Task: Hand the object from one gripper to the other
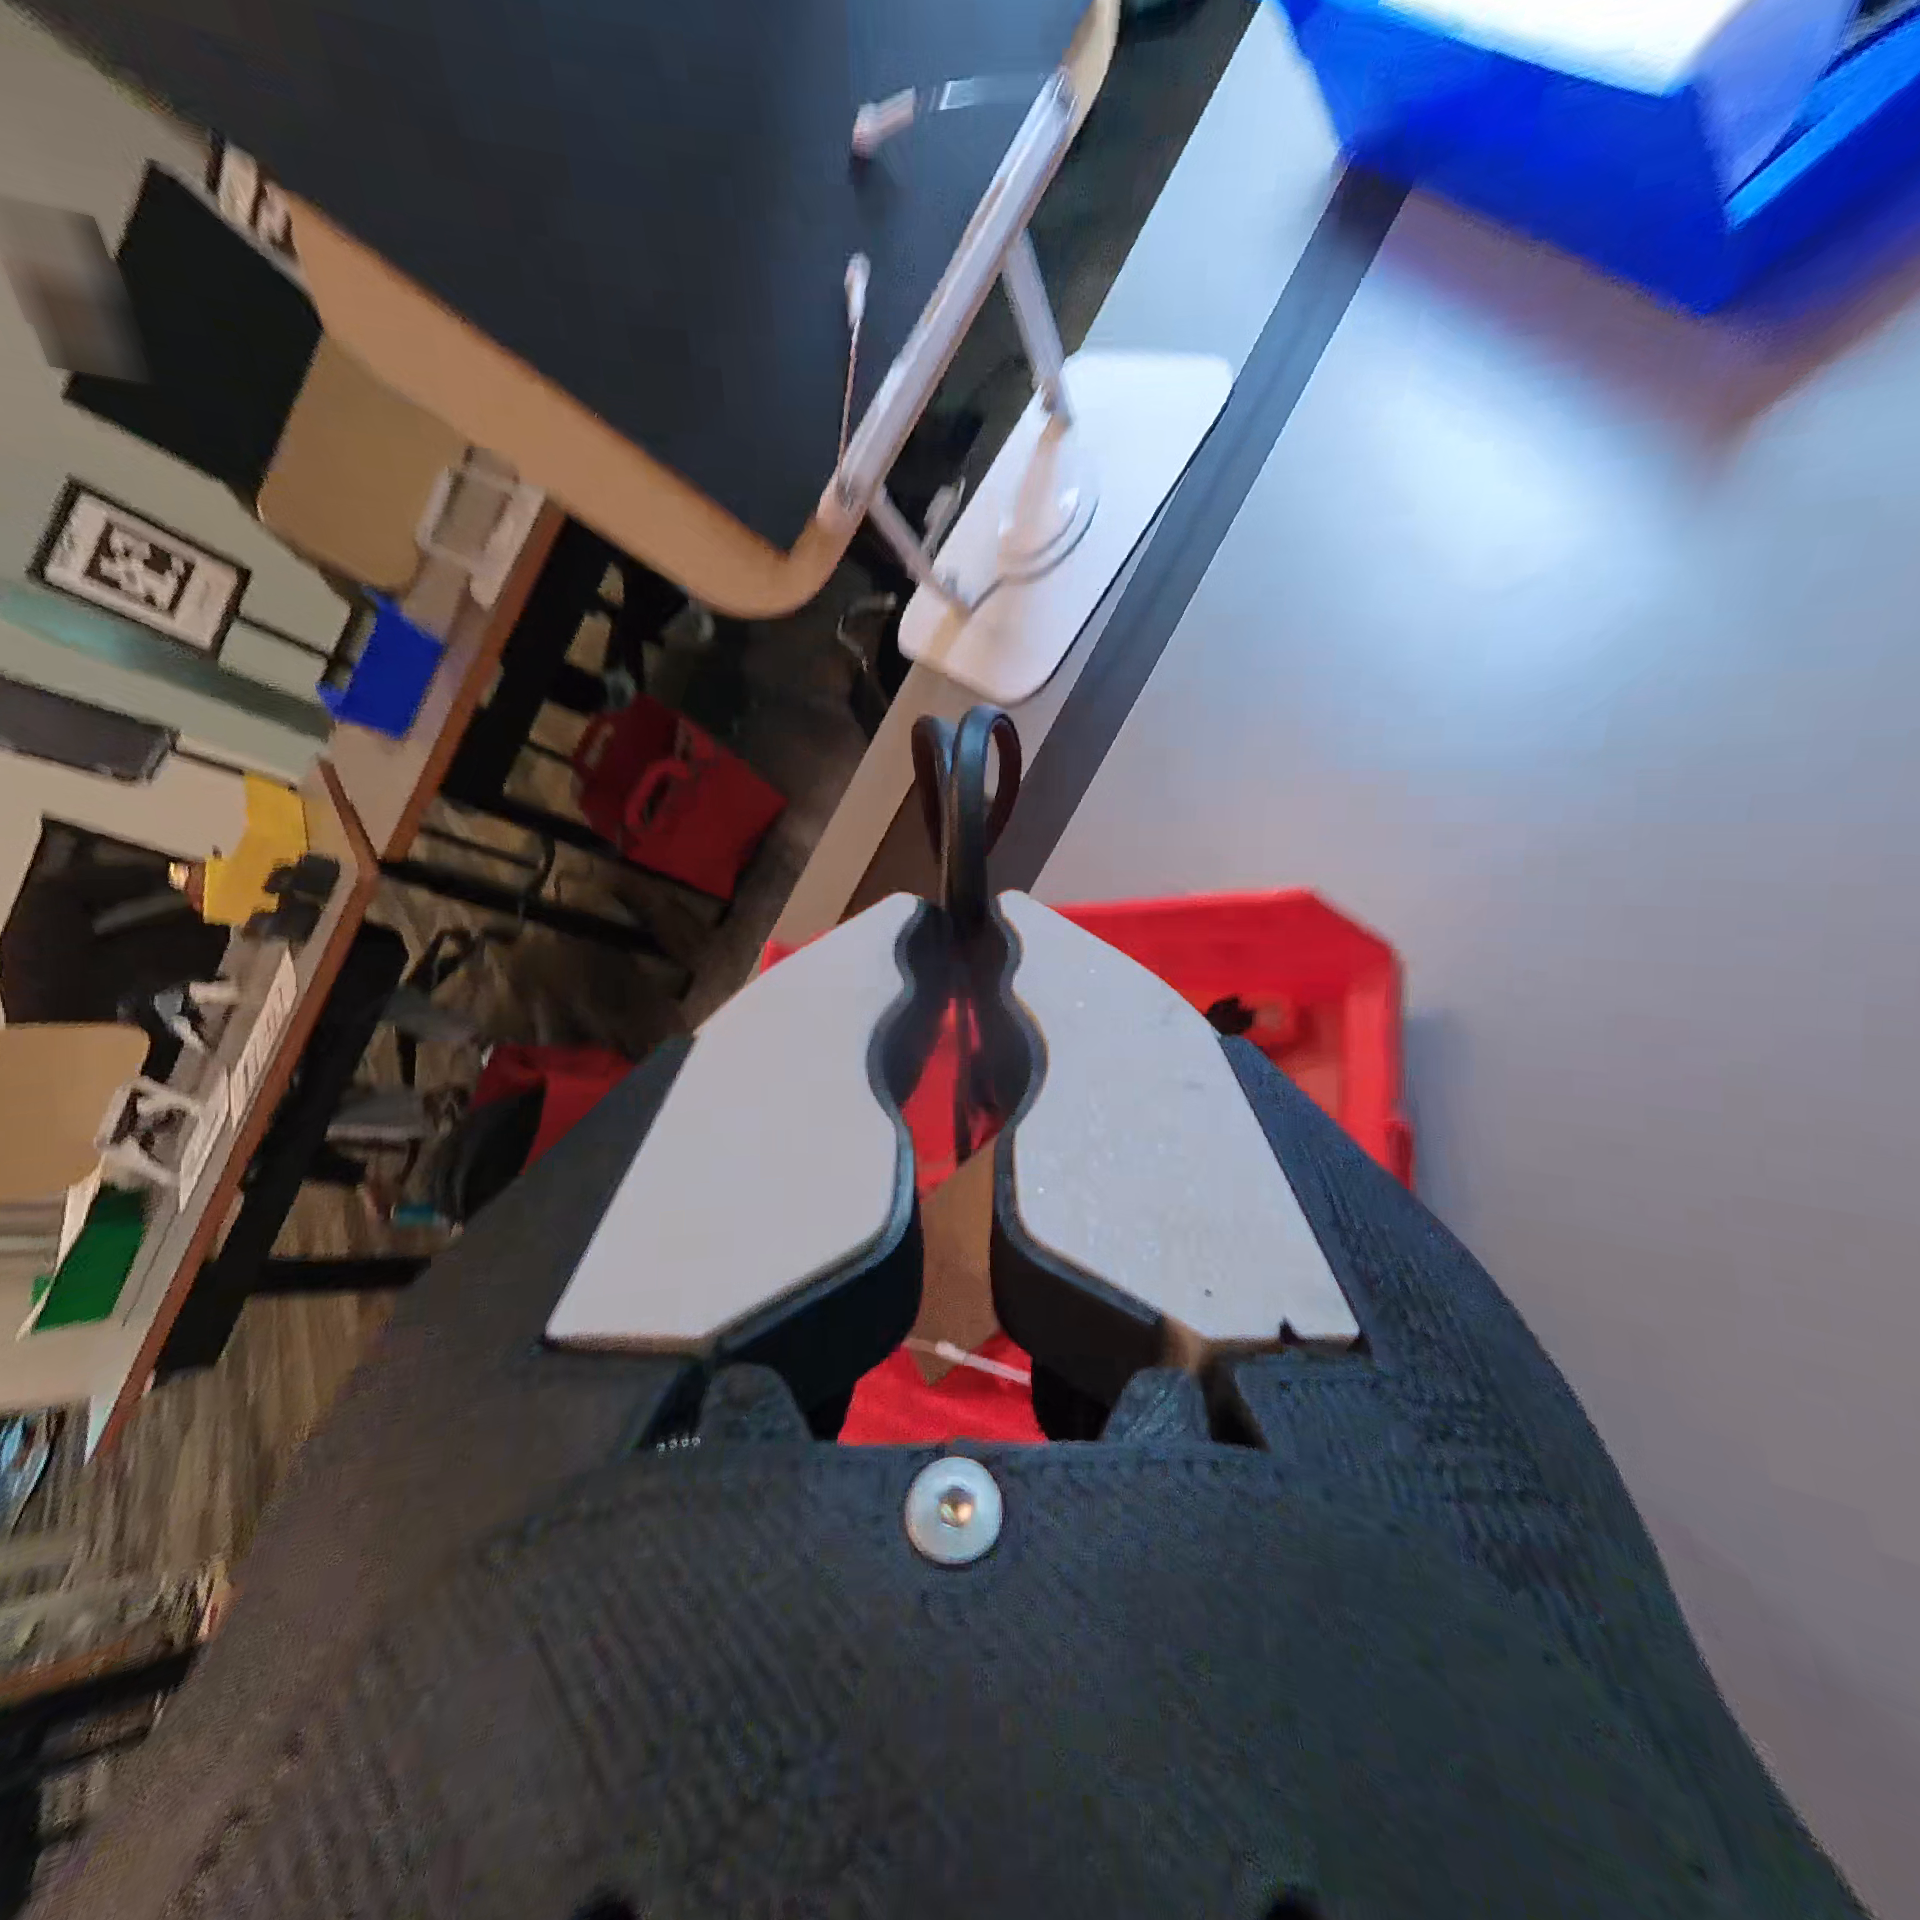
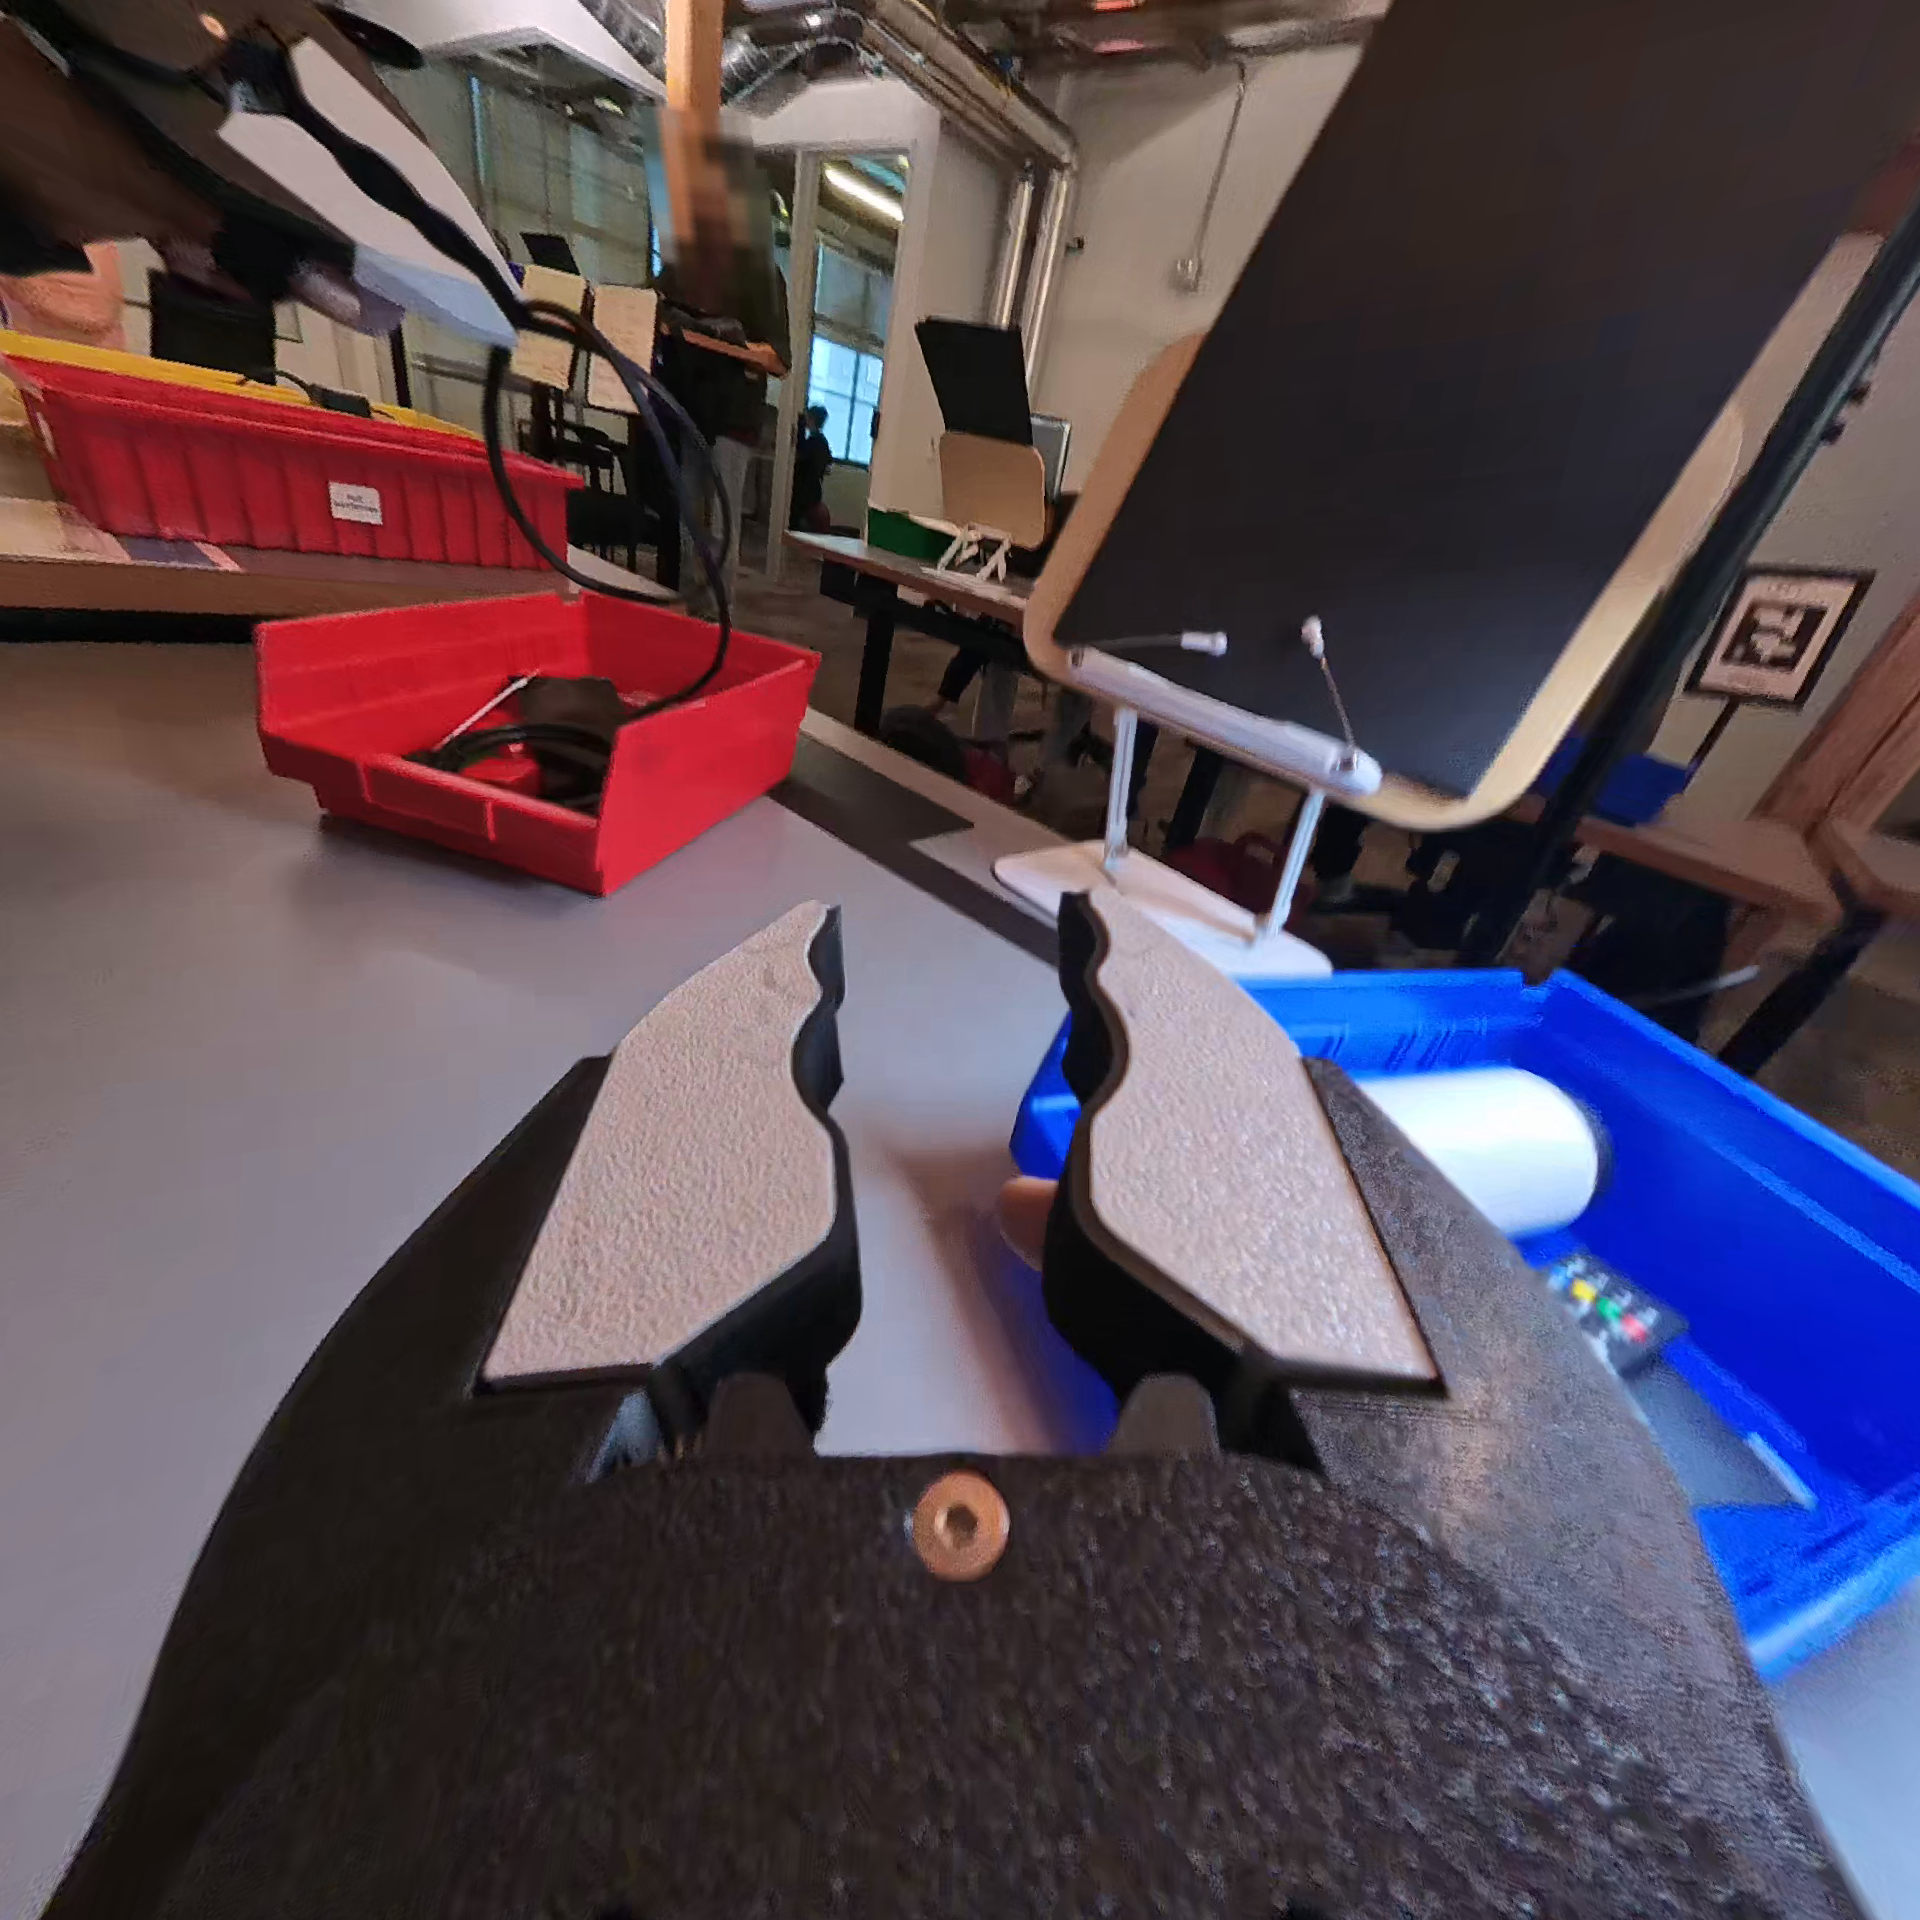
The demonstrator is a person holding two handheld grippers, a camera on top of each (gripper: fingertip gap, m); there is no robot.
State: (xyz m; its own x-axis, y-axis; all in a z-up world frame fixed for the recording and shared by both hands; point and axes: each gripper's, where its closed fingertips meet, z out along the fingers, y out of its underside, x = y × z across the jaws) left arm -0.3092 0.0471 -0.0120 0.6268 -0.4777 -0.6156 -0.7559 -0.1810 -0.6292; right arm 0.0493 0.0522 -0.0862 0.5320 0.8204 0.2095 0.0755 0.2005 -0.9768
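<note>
Held thing: a black cable [image 1: 966,800] is being gripped near the tips of the left tongs [image 1: 961,914], with a folded loop of it sticking out past the tips in the left wrist view.
Left tongs: they are pressing together on the cable, high in the air above the red bin [image 1: 1299,966] and the grey surface [image 1: 1558,831].
Same tongs from the other side: in the right wrist view the left tongs [image 2: 499,312] are showing at the far upper left, and the cable [image 2: 623,468] is hanging from them in long black loops that are trailing down into the red bin [image 2: 520,727].
Right tongs: the right tongs [image 2: 951,920] are standing apart with nothing between them, low over the surface [image 2: 312,987] and just left of the blue bin [image 2: 1766,1195].
Blue bin contents: a white roll [image 2: 1486,1153] and a remote control [image 2: 1610,1309] are lying inside.
Key relation: from the right tongs, the cable is lying up and to the far left, well apart from them; its hanging length is running roughly up and down, so the free stretch below the left tongs looks like the reachable part.
Nearer tongs: the left ones are already holding the cable; the right ones are the ones that would have to travel.
Judged stage: the handover appears not yet begun, since the two sets of tongs are well apart.
Background: a tablet on a white stand [image 2: 1143,883] is sitting at the far edge of the surface.
</note>
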